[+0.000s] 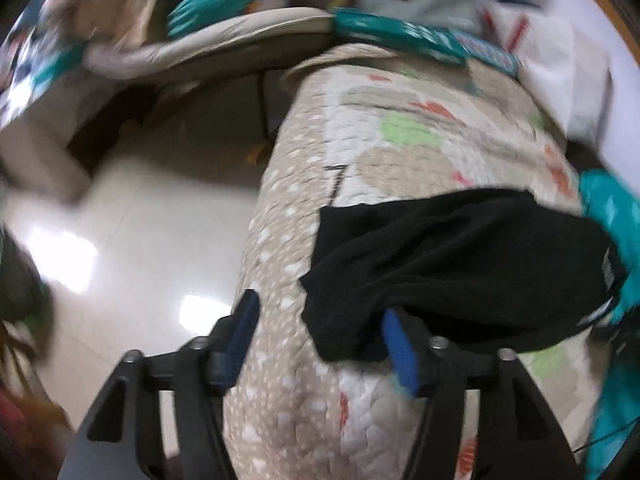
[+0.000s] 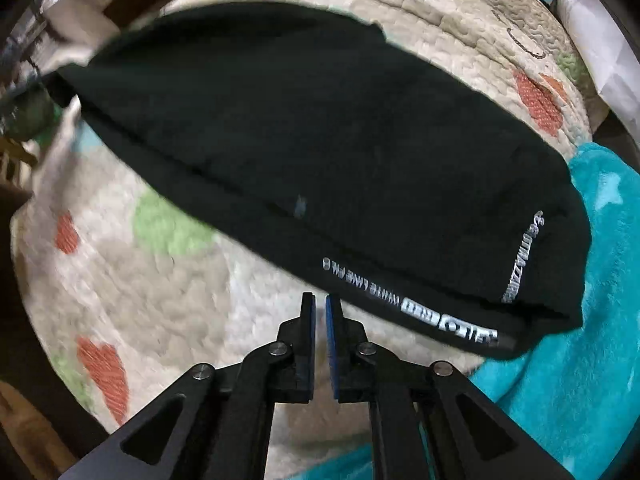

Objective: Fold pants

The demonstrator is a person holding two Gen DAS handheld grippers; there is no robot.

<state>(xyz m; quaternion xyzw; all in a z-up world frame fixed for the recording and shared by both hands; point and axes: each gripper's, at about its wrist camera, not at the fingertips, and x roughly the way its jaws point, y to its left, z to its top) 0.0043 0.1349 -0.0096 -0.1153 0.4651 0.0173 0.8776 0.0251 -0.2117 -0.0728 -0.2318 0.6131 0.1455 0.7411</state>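
Black pants (image 1: pixel 452 264) lie folded in a bundle on a quilted beige bedspread (image 1: pixel 360 128). My left gripper (image 1: pixel 320 312) is open, its right blue pad at the near left corner of the pants, its left pad over the bed edge. In the right wrist view the pants (image 2: pixel 300 144) stretch across the quilt (image 2: pixel 168 280), with white lettering (image 2: pixel 412 304) along the near hem. My right gripper (image 2: pixel 320 304) is shut and empty, its tips just short of the pants' near edge.
A teal fleece blanket (image 2: pixel 580 320) lies to the right of the pants, also in the left wrist view (image 1: pixel 612 208). Glossy floor (image 1: pixel 132 240) drops off left of the bed. Cushions and clutter (image 1: pixel 240 32) lie at the far end.
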